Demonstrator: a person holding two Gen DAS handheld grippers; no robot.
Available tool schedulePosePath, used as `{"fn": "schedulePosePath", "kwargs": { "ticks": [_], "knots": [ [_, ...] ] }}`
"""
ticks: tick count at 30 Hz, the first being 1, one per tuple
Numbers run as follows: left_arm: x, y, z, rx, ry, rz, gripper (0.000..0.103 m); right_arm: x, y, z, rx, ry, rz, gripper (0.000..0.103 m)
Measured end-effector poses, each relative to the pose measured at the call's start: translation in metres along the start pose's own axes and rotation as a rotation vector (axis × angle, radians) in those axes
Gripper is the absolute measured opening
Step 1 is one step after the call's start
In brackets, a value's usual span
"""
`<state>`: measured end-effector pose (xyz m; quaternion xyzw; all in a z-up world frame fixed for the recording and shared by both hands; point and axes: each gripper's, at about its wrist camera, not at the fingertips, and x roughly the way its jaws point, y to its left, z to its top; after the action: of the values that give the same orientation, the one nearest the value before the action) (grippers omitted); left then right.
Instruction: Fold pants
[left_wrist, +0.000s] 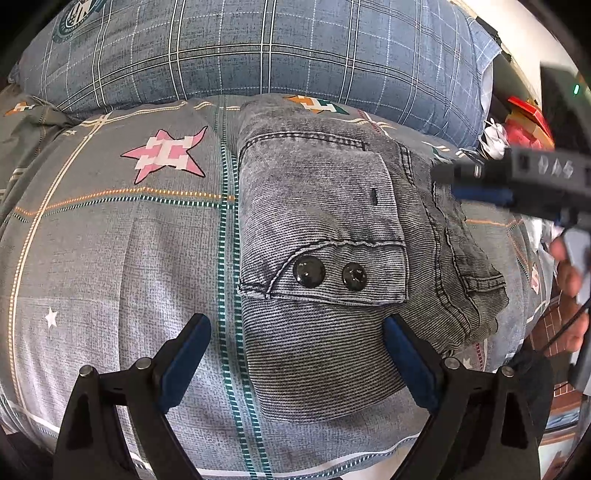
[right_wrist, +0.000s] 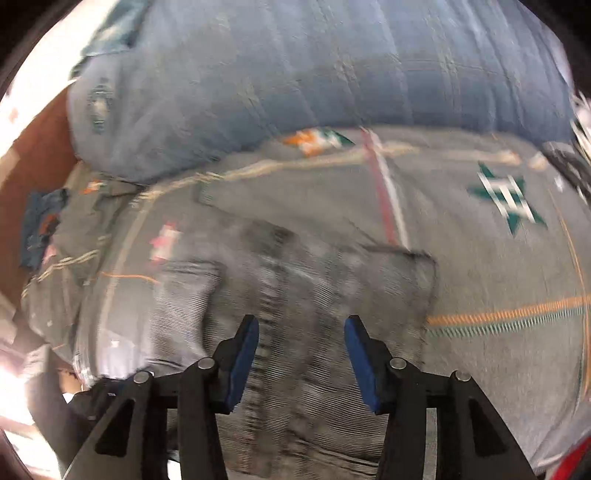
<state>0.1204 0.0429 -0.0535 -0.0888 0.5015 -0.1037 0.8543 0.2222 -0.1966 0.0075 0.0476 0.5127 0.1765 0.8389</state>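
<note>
Hovering low, the left gripper (left_wrist: 295, 354) stands spread wide and empty, its blue pads (left_wrist: 186, 358) straddling the near end of the pants (left_wrist: 325, 266). The right gripper (right_wrist: 301, 354) is also parted with nothing between its pads, poised over the same grey denim; its own view is motion-blurred, so contact cannot be told.

The pants lie as a compact folded bundle on the patterned bedsheet (left_wrist: 110, 240), a flap with two dark snaps (left_wrist: 328, 275) on top, and looser layers with belt loops spilling out at 3 o'clock.

Judgement: the fold looks nearly finished. To do it well, tuck or square the ragged 3 o'clock edge, pressing flat rather than pinching one layer, which would drag the stack open.

Room: open sheet lies at 9 o'clock. A plaid pillow (left_wrist: 258, 48) crowds 12 o'clock. The bed edge runs close at 6 o'clock, with clutter beyond 3 o'clock.
</note>
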Motion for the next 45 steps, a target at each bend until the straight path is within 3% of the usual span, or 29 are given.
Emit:
{"fn": "schedulePosePath", "kwargs": {
  "ticks": [2,4,6,8,10,14,18,23,24,25,26,29,32,33,35,37,39,41,43,45],
  "knots": [
    [0.001,0.001,0.0,-0.008,0.003,-0.005,0.095,0.015,0.006,0.001,-0.04,0.019,-0.035,0.065],
    [-0.001,0.001,-0.002,-0.01,0.003,-0.011,0.095,0.053,0.0,-0.012,-0.079,0.147,-0.132,0.072],
    [-0.003,0.001,-0.002,-0.002,0.006,-0.016,0.095,0.051,-0.003,-0.013,-0.083,0.125,-0.146,0.079],
    [-0.01,0.002,-0.003,0.006,-0.014,-0.012,0.095,0.04,0.001,-0.006,-0.06,0.128,-0.131,0.079],
    [-0.018,0.01,-0.004,-0.014,-0.04,-0.02,0.095,0.022,0.011,0.007,-0.079,0.077,-0.114,0.079],
    [-0.019,0.034,-0.001,-0.11,-0.064,-0.043,0.095,0.005,0.051,0.042,-0.16,0.039,-0.003,0.079],
    [-0.008,0.042,-0.002,-0.154,-0.031,-0.093,0.095,0.046,0.102,0.079,-0.291,0.133,-0.013,0.079],
    [-0.002,0.04,-0.001,-0.158,-0.013,-0.134,0.095,0.113,0.128,0.098,-0.368,0.274,-0.084,0.079],
    [0.0,0.04,0.0,-0.161,-0.01,-0.139,0.095,0.121,0.13,0.097,-0.38,0.289,-0.102,0.077],
    [0.001,0.039,0.0,-0.155,-0.015,-0.137,0.094,0.128,0.128,0.096,-0.376,0.311,-0.112,0.047],
    [0.001,0.037,0.0,-0.147,-0.017,-0.135,0.094,0.137,0.126,0.095,-0.352,0.354,-0.095,0.024],
    [0.003,0.031,-0.001,-0.139,-0.018,-0.133,0.094,0.133,0.135,0.091,-0.414,0.293,-0.136,0.016],
    [0.004,0.017,-0.004,-0.109,-0.012,-0.122,0.094,0.124,0.127,0.096,-0.37,0.136,-0.291,0.015],
    [0.006,0.01,-0.005,-0.085,0.003,-0.128,0.094,0.122,0.122,0.098,-0.332,0.129,-0.274,0.015],
    [0.005,0.001,-0.007,-0.047,-0.009,-0.104,0.094,0.115,0.112,0.1,-0.245,0.146,-0.148,0.016],
    [0.004,0.001,-0.009,-0.074,-0.007,-0.122,0.094,0.096,0.11,0.098,-0.234,0.092,-0.139,0.016],
    [0.0,0.005,-0.009,-0.1,-0.001,-0.142,0.093,0.072,0.103,0.094,-0.192,0.067,-0.07,0.02],
    [-0.011,0.01,-0.009,-0.123,-0.022,-0.153,0.093,0.059,0.097,0.087,-0.179,0.082,-0.04,0.037],
    [-0.025,0.013,-0.007,-0.13,-0.063,-0.155,0.093,0.049,0.093,0.073,-0.202,0.093,-0.054,0.069],
    [-0.03,0.014,-0.003,-0.138,-0.085,-0.143,0.093,0.048,0.088,0.061,-0.227,0.108,-0.074,0.07]
  ]
}}
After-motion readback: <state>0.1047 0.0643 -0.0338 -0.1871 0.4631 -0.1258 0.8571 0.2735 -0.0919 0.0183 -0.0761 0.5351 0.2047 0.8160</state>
